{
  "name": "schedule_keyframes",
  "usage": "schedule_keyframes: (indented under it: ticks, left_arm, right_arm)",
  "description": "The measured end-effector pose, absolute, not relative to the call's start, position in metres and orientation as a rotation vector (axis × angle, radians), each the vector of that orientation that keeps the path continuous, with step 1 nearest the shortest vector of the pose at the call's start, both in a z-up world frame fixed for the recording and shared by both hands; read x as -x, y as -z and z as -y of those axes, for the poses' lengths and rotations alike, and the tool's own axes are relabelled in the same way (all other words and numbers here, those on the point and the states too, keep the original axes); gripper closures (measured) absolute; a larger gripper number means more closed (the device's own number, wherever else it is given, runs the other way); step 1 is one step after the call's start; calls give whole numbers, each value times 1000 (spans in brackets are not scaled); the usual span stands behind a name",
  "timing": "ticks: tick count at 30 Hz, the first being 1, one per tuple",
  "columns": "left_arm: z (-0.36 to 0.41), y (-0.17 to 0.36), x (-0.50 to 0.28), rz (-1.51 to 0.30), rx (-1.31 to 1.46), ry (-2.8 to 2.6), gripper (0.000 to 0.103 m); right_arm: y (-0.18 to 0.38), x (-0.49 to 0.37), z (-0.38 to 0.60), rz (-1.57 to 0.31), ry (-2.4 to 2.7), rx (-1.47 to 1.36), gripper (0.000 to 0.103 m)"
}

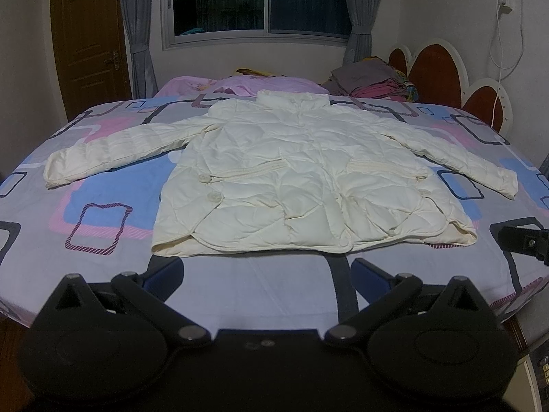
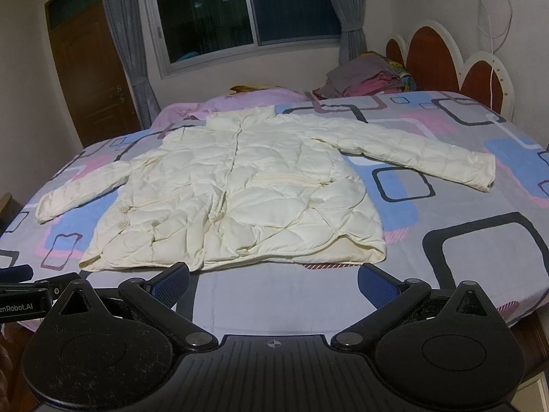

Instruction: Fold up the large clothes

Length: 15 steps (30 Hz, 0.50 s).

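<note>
Jacket, cream quilted and padded (image 1: 302, 178), lies flat with sleeves spread on the patterned bedsheet (image 1: 103, 213), ahead of both wide-open, empty grippers (left (image 1: 266, 276), right (image 2: 272, 283)), laid out ready for folding.

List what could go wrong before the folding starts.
The puffy quilted jacket may slip from a gripper or spring back open after a fold. Its sleeves are spread wide across the bed, so one may trail or bunch. Both the left gripper and right gripper are open, holding nothing.
</note>
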<state>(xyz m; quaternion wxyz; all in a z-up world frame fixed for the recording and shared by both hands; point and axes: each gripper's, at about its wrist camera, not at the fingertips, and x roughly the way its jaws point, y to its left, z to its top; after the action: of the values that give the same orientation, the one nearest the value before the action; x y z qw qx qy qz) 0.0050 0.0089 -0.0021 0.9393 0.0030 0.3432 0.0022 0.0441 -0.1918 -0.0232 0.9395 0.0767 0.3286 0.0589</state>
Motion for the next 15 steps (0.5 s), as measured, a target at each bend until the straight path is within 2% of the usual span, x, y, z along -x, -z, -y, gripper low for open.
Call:
schedule_keyframes:
  ticks: [15]
  left_arm:
    - [-11, 4, -9, -702, -3, -4, 0]
  right_arm:
    - [24, -45, 190, -672, -116, -156, 0]
